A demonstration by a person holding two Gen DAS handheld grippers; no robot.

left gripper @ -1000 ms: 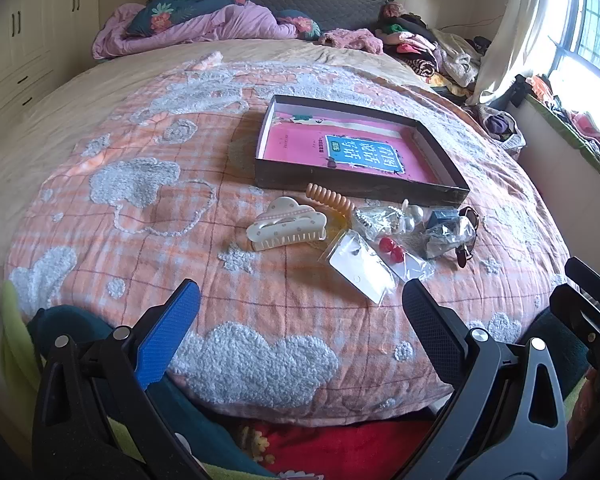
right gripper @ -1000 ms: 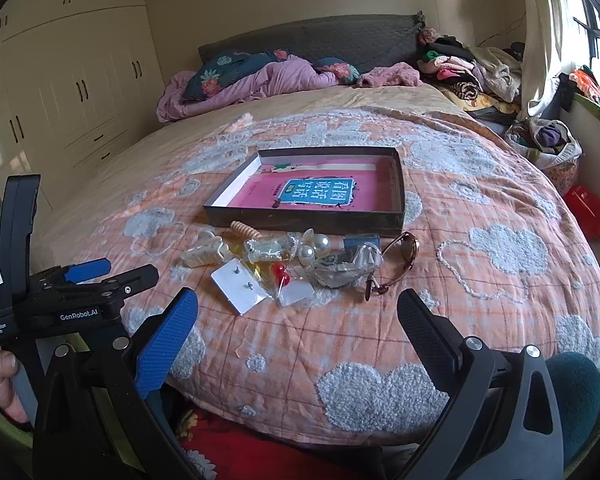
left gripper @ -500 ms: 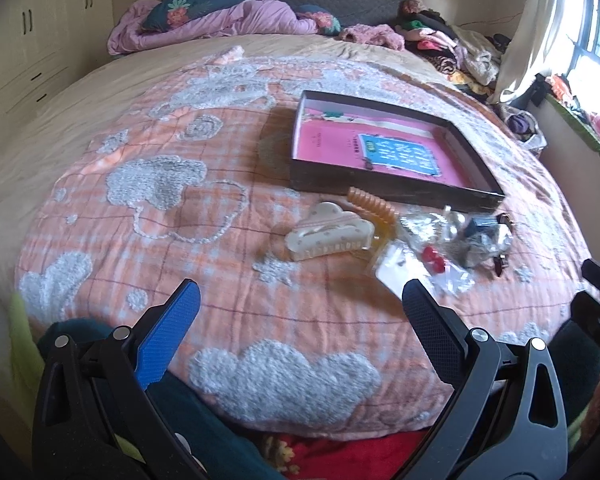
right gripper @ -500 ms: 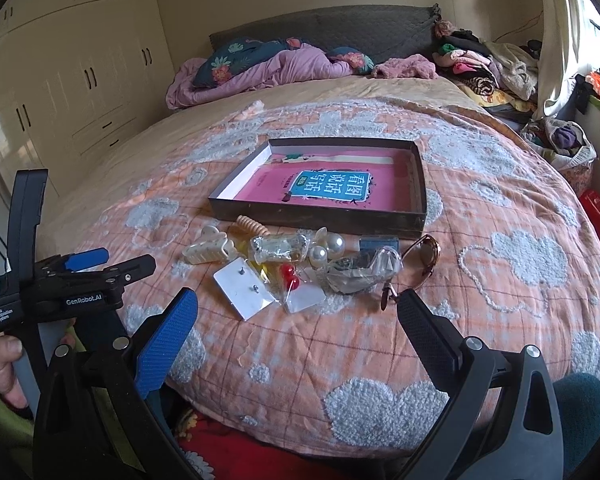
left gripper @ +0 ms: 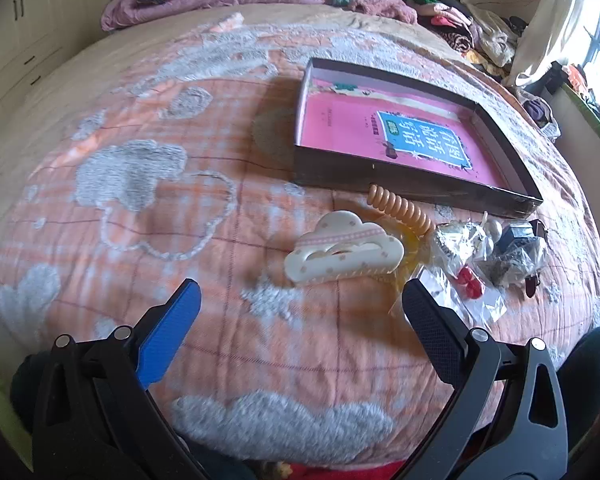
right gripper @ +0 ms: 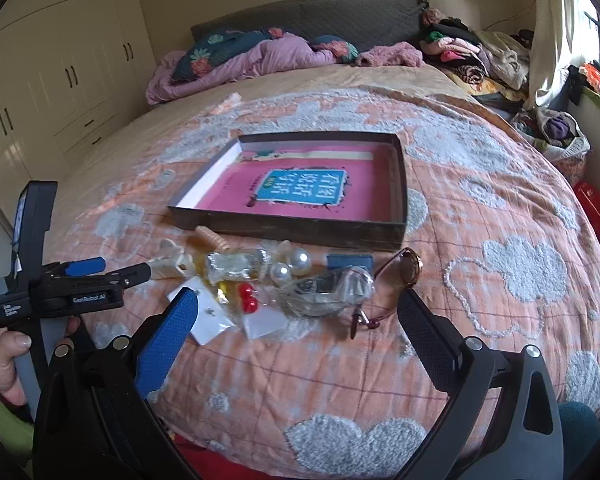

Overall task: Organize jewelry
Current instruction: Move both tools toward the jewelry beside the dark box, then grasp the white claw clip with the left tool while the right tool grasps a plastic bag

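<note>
A dark shallow box (left gripper: 412, 190) (right gripper: 300, 226) with a pink book in it lies on the bed. In front of it sits a heap of accessories: a cream cloud-shaped hair claw (left gripper: 344, 248) (right gripper: 172, 264), an orange spiral hair tie (left gripper: 400, 210), bagged items (left gripper: 460, 240), red bead earrings (right gripper: 247, 298), two pearls (right gripper: 292, 266), a white earring card (right gripper: 210, 314) and sunglasses (right gripper: 400, 276). My left gripper (left gripper: 300, 308) is open and empty, just short of the hair claw. My right gripper (right gripper: 296, 312) is open and empty, near the bagged items. The left gripper (right gripper: 120, 274) also shows at the left of the right wrist view.
The bed has an orange plaid blanket (right gripper: 480, 280) with fluffy cloud shapes. Pillows and a purple duvet (right gripper: 252, 60) lie at the headboard. Clothes (right gripper: 480, 56) pile at the far right. Wardrobes (right gripper: 60, 80) stand on the left. A red container (right gripper: 592, 208) sits on the floor at the right.
Both grippers have moved forward toward the heap. The left one has swung left of the heap and closed in on the hair claw. Both stay open.
</note>
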